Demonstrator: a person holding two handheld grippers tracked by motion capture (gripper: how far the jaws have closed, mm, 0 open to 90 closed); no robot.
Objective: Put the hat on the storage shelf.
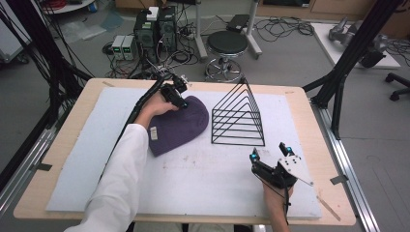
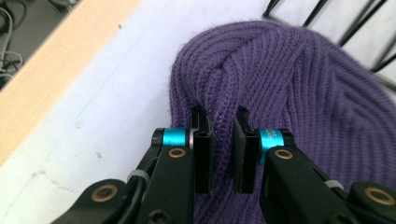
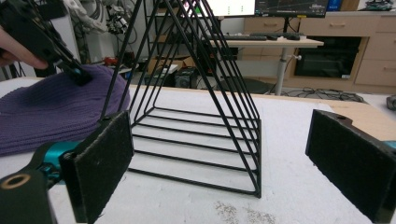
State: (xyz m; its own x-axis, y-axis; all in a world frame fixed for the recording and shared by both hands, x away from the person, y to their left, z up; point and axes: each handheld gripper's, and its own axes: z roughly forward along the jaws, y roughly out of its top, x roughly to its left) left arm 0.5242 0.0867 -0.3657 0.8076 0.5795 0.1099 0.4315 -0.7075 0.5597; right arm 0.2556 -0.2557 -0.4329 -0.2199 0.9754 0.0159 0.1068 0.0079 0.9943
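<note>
Nearest the person, the right gripper (image 1: 269, 153) hovered over the white mat (image 1: 217, 169) with jaws spread wide, holding nothing. Farther out, the left gripper (image 2: 222, 140) had pinched a ridge of the purple knit hat (image 2: 299, 88) lying just left of the black wire rack (image 1: 238, 116), the white-sleeved forearm (image 1: 123, 174) stretched forward.

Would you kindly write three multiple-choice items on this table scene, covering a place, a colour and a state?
1. The wire rack stands where, in the high view?
A. right of the hat
B. left of the hat
C. on top of the hat

2. The knitted hat is:
A. red
B. purple
C. white

3. The right tongs are:
A. shut on the hat
B. shut on the rack
C. open

Answers: 1 A, the rack sits to the hat's right; 2 B, purple knit; 3 C, wide jaws, while the left tongs pinch a fold of the hat.
</note>
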